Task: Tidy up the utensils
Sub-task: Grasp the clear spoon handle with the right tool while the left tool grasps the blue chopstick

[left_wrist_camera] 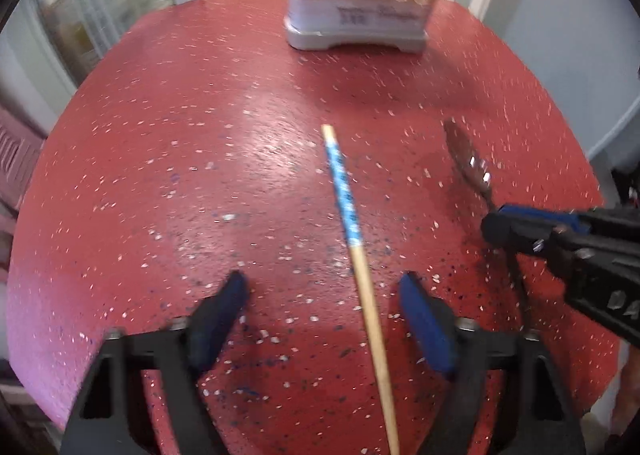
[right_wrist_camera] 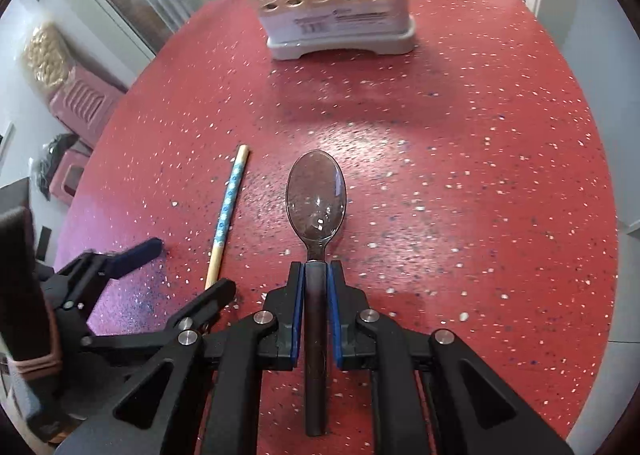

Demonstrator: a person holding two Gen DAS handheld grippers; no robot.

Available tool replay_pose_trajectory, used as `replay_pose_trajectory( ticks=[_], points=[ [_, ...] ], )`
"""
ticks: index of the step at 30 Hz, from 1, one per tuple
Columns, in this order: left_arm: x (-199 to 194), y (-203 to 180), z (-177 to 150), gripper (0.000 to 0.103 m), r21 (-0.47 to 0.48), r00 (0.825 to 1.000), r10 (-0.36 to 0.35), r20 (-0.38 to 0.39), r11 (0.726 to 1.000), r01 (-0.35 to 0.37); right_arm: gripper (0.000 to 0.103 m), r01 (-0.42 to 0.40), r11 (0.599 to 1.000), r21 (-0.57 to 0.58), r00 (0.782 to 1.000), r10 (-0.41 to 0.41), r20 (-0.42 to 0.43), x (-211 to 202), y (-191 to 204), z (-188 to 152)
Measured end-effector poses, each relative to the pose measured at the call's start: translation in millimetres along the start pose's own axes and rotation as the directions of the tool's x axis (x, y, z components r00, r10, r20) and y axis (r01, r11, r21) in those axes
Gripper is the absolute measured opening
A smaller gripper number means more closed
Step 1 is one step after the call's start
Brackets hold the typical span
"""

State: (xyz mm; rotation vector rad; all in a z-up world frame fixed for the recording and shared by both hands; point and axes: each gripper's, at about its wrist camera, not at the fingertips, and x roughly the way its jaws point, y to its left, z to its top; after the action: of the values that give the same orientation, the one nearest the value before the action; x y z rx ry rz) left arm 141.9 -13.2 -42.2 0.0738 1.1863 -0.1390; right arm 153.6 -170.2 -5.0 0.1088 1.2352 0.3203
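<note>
Right wrist: spoon [right_wrist_camera: 316,195] handle clamped between right gripper [right_wrist_camera: 316,271] pads.

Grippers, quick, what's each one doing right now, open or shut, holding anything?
Left gripper: open, holding nothing; the chopstick lies between its jaws, untouched.
Right gripper: shut on the spoon handle.

Both wrist views look steeply down, close over the red table [left_wrist_camera: 168,159]; shared: chopstick [left_wrist_camera: 344,199], spoon [right_wrist_camera: 316,195], caddy [right_wrist_camera: 332,3] at far edge.
</note>
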Motion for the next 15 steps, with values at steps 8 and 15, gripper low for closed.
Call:
replay_pose_trajectory(
  ticks=[8,15],
  points=[
    [2,-12,15,0.071,0.074,0.996,-0.037,-0.086,0.996,0.043,0.012,-0.055,0.998,0.013,0.998,0.055,0.015,-13,-10,-5],
    [8,-19,33,0.035,0.094,0.986,-0.065,-0.153,0.992,0.080,0.012,-0.089,0.996,0.017,0.995,0.089,0.036,-25,-16,-6]
  ],
)
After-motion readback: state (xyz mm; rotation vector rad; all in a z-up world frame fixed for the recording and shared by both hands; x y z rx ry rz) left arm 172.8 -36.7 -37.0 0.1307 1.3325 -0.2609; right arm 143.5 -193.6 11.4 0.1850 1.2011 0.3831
